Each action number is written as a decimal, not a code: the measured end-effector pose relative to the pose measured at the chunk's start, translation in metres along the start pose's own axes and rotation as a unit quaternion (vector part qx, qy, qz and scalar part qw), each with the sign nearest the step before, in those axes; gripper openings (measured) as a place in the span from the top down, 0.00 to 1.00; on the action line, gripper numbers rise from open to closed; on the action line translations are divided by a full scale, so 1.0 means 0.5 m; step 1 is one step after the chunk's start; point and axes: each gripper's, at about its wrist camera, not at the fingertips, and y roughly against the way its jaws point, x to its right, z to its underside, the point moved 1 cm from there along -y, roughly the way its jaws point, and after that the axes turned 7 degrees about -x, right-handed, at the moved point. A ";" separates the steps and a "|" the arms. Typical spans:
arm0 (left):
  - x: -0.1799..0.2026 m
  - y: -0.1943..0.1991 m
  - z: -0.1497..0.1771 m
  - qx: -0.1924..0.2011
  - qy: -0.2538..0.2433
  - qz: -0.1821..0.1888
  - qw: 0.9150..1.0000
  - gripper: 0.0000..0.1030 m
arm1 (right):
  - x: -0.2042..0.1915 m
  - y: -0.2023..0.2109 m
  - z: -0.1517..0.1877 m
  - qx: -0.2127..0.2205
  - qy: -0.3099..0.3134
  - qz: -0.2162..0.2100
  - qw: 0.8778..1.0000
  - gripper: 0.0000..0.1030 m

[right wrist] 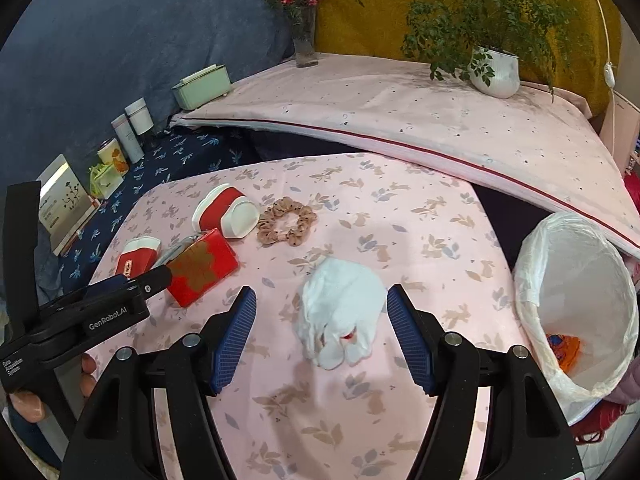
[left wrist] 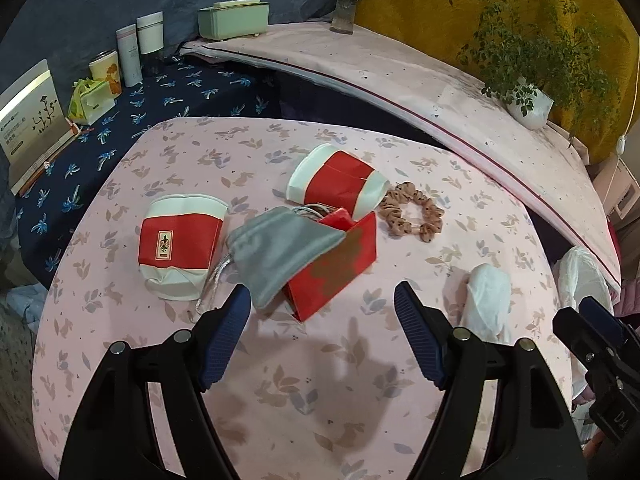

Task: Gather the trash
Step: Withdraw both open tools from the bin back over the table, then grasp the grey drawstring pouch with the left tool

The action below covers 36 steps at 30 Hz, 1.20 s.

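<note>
From the left wrist view, the left tongs [left wrist: 320,312] hang wide and hold nothing above the pink floral worktop [left wrist: 304,400]; just ahead of them lies a grey pouch [left wrist: 276,252] draped over a red packet [left wrist: 340,268], with two crushed red-and-white cups [left wrist: 180,240] [left wrist: 340,184] and a scrunchie [left wrist: 412,212] beyond; the crumpled white tissue [left wrist: 488,300] sits off to their right, nearer the other hand.

From the right wrist view, the right tongs [right wrist: 320,328] also stand wide and empty; the tissue [right wrist: 340,316] lies on the worktop directly between and just beyond their tips (its long axis running roughly along the pointing line); the lined bin [right wrist: 576,304] waits to the right, past the worktop's edge; so the right hand is plainly the better placed, needing, it seems, only to drop and close.
</note>
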 end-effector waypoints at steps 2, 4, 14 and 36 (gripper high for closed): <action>-0.013 -0.017 -0.008 -0.004 -0.005 -0.003 1.000 0.33 | -0.016 -0.018 -0.007 -0.005 0.000 -0.004 1.000 0.36; -0.025 -0.039 -0.015 -0.014 -0.014 -0.005 1.000 0.39 | -0.033 -0.036 -0.017 -0.011 -0.001 -0.012 1.000 0.36; -0.073 -0.063 -0.017 -0.042 -0.009 0.054 0.998 0.90 | -0.113 -0.111 -0.072 -0.030 0.000 -0.045 0.999 0.36; -0.017 -0.021 0.149 -0.099 0.017 0.174 0.980 0.94 | -0.105 -0.114 0.019 -0.075 -0.017 -0.062 0.995 0.36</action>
